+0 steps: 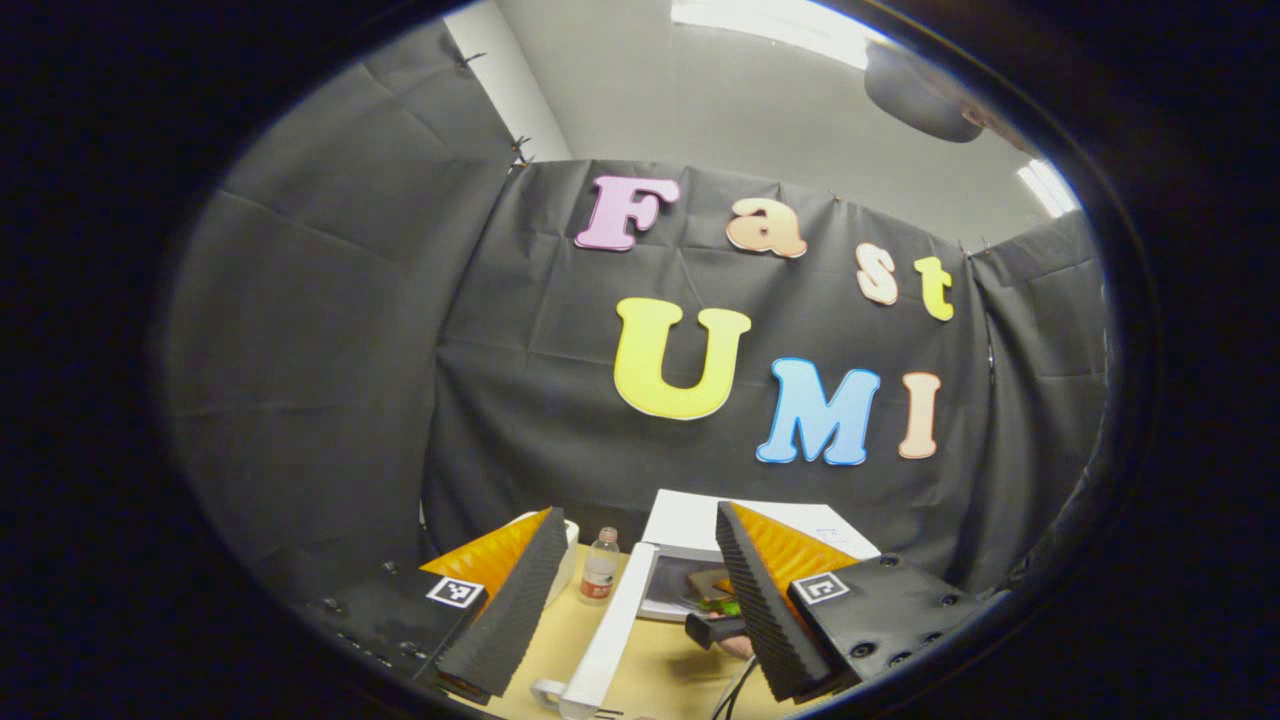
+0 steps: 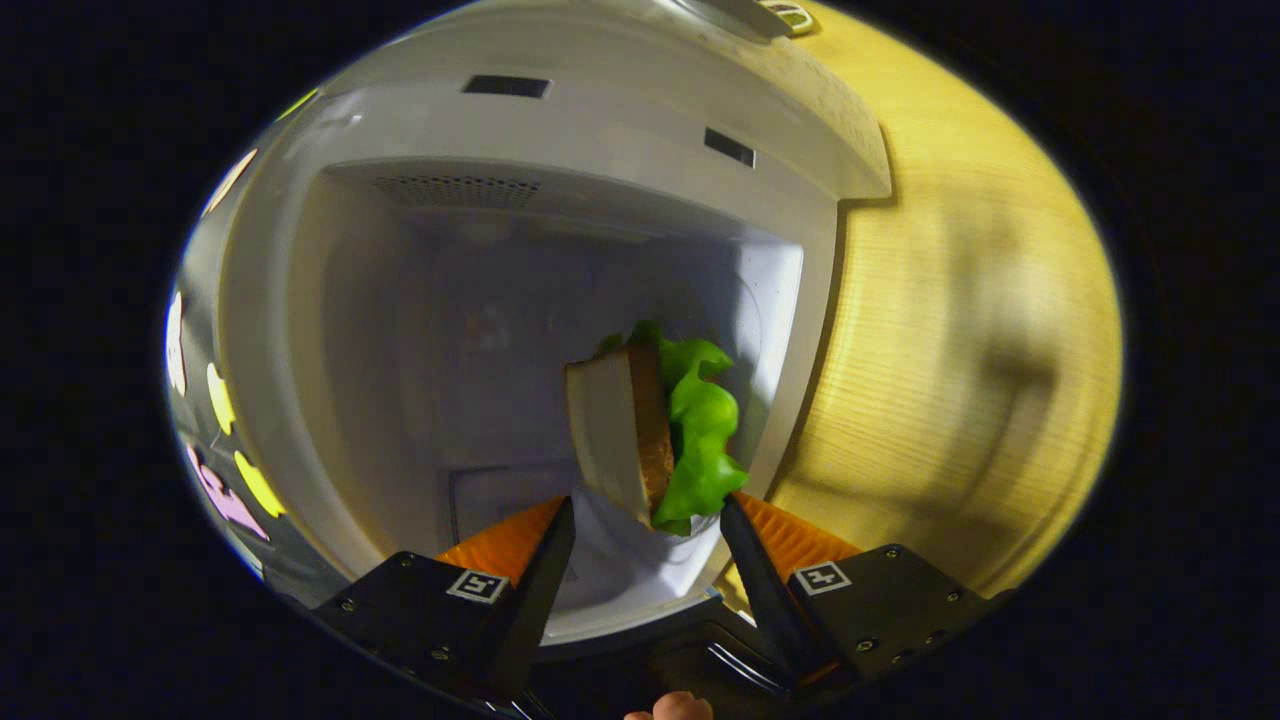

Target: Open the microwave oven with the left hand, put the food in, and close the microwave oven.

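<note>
Left gripper view: my left tongs (image 1: pixel 640 600) stand apart and hold nothing, raised and aimed at the booth's cloth wall. Past their tips lies the table (image 1: pixel 660 665), with the white microwave oven (image 1: pixel 700 525) at its far side and the oven's door (image 1: pixel 610 630) swung open toward me. The food (image 1: pixel 715 590), a sandwich, shows in the oven's mouth. A small bottle (image 1: pixel 599 567) stands on the table left of the door.

Right gripper view: my right tongs (image 2: pixel 645 530) reach into the microwave oven (image 2: pixel 420 330). The food (image 2: pixel 650 440), bread with green lettuce, stands on edge in the cavity just past the tips. The tongs are spread, and I cannot tell whether either finger touches it. The table (image 2: pixel 950 350) lies to the right of the oven. A fingertip (image 2: pixel 680 708) shows at the bottom edge.
</note>
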